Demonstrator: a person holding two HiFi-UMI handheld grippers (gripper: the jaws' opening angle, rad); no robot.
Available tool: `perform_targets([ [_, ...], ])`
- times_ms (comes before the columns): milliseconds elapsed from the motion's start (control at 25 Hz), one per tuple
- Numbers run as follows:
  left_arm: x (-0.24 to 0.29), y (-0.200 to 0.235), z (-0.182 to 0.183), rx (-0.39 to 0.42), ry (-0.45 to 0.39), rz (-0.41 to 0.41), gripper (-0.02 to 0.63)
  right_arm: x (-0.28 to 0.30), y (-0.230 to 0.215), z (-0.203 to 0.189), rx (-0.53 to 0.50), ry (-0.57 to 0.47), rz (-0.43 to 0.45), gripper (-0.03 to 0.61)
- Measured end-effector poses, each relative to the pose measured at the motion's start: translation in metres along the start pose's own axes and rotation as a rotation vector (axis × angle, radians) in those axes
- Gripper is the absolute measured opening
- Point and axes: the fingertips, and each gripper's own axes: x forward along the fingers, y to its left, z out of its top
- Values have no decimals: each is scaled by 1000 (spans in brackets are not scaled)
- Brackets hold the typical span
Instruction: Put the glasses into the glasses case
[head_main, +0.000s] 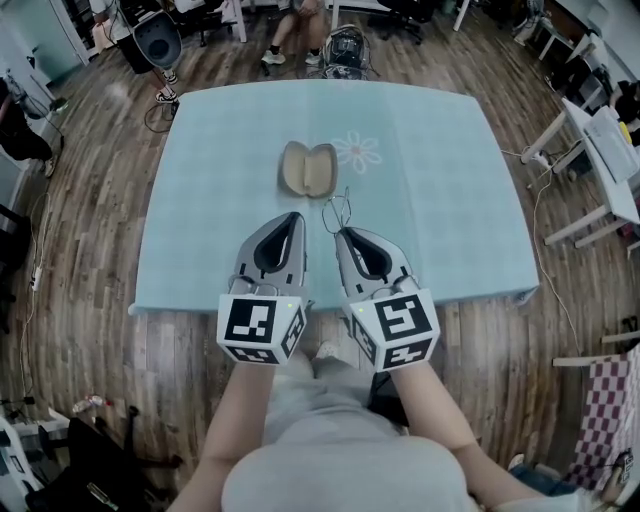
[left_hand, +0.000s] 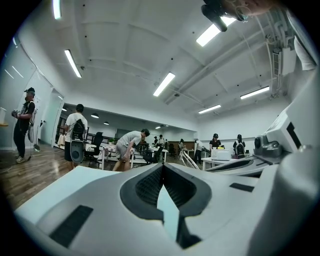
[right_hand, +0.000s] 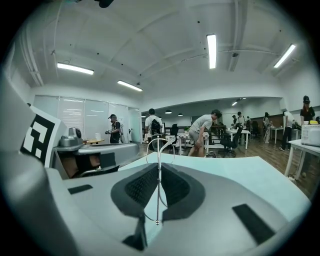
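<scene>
The right tongs (head_main: 342, 233) clamp the glasses (head_main: 338, 210), which jut forward toward the open case (head_main: 307, 168). The left tongs (head_main: 295, 216) are clenched empty. Pale blue cloth (head_main: 450, 180) covers the table; wood floor (head_main: 90, 200) surrounds it.

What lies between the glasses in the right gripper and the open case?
Only bare tablecloth, seen in the head view. The glasses in the right gripper end short of the glasses case.

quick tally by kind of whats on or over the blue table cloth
glasses case: 1
glasses: 1
grippers: 2, left gripper and right gripper
total: 4
</scene>
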Motion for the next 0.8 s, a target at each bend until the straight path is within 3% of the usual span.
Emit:
perform_targets([
  [320,21,24,-6,-3,31,-10,9,31,-6,-2,27,22,-3,25],
  [800,86,65,-13,7,73,-86,9,103,-37,-1,125,64,-46,26],
])
